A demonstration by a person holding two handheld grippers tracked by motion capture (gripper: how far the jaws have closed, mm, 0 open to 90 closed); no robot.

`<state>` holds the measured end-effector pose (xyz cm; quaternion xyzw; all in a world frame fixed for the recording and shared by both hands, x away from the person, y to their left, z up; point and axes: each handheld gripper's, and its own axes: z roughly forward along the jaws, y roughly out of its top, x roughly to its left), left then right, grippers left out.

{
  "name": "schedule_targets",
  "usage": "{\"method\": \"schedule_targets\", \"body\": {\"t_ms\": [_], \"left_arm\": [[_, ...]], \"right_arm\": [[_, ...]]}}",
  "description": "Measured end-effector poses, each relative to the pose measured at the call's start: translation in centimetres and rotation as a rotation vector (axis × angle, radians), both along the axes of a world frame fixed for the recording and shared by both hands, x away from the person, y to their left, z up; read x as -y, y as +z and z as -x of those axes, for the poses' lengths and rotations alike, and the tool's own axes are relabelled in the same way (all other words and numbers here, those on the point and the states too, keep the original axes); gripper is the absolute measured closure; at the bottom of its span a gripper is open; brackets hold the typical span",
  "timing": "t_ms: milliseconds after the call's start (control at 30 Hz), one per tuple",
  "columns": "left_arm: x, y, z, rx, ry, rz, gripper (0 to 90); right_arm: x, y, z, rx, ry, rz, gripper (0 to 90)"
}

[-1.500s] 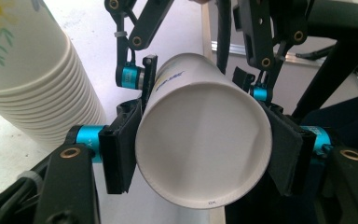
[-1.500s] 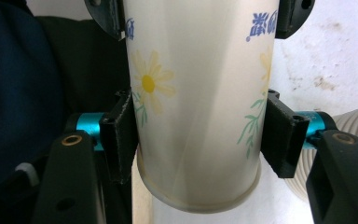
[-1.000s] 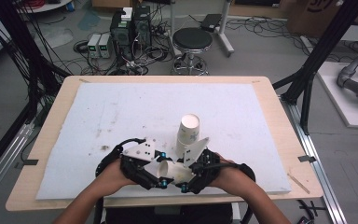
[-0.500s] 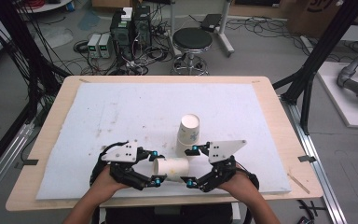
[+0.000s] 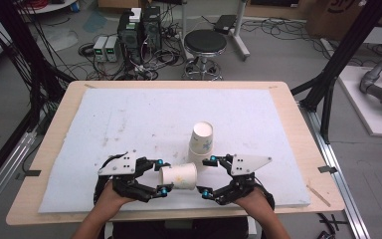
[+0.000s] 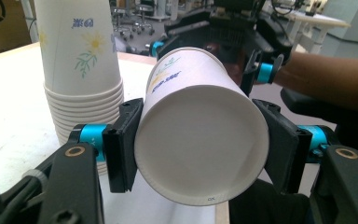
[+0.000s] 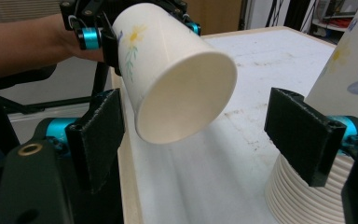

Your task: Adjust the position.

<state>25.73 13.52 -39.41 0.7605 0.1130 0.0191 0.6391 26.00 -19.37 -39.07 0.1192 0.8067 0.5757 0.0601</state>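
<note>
A white paper cup point(image 5: 179, 176) with a flower print lies on its side above the mat, near the table's front edge. My left gripper point(image 5: 163, 177) is shut on its wide rim end, with a pad on each side of the cup point(image 6: 200, 140). The cup's narrow base point(image 7: 186, 95) points at my right gripper point(image 5: 206, 176). That gripper's jaws have just been opening and stand wide, pads point(image 7: 98, 133) clear of the cup. An upside-down stack of matching cups point(image 5: 200, 142) stands just behind, close to the right gripper's far finger.
A white foam mat point(image 5: 129, 119) covers most of the wooden table point(image 5: 298, 129). The table's front edge lies just under both hands. Beyond the table are a stool point(image 5: 205, 42), electronics boxes and cables on the floor.
The two grippers, close together around the cup a second ago, have drawn apart. The right jaws widened and came off the cup, which stays in the left gripper. Both hands sank slightly.
</note>
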Motion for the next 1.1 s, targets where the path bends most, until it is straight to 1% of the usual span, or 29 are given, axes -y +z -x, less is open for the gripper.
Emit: {"method": "schedule_targets", "body": {"t_ms": [233,400,433,500,600,867,900,1000,1033,1067,1100], "left_arm": [[-0.3,-0.2,0.0,0.002,-0.011,0.029,37.3],[-0.5,-0.2,-0.1,-0.001,-0.018,0.057,37.3],[-0.5,-0.2,-0.1,-0.001,-0.019,0.062,37.3],[-0.5,-0.2,-0.1,-0.001,-0.030,0.073,37.3],[-0.4,-0.2,-0.1,-0.001,-0.040,0.080,37.4],[0.2,-0.4,0.1,0.005,-0.078,0.079,37.4],[0.3,-0.4,0.1,0.002,-0.080,0.086,37.4],[0.5,-0.5,0.2,0.001,-0.095,0.093,37.4],[0.5,-0.5,0.2,0.005,-0.098,0.095,37.4],[0.6,-0.5,0.2,0.004,-0.099,0.101,37.4],[0.5,-0.4,0.2,-0.001,-0.103,0.107,37.4]], "right_arm": [[0.0,-0.4,0.0,-0.016,0.021,-0.022,20.8],[0.0,-0.6,-0.1,-0.018,0.039,-0.026,20.9],[-0.1,-0.7,0.0,-0.025,0.046,-0.026,20.9],[-0.1,-0.8,0.0,-0.027,0.051,-0.030,20.8],[-0.3,-0.8,0.0,-0.032,0.064,-0.036,20.9],[-1.0,-0.9,-0.1,-0.038,0.102,-0.046,20.9],[-1.0,-0.9,-0.1,-0.031,0.106,-0.046,20.9],[-1.3,-0.9,-0.1,-0.037,0.119,-0.057,21.4],[-1.3,-0.9,-0.1,-0.041,0.124,-0.061,22.5],[-1.3,-0.9,-0.1,-0.031,0.134,-0.066,24.9],[-1.3,-0.9,-0.1,-0.033,0.150,-0.070,26.5]]}}
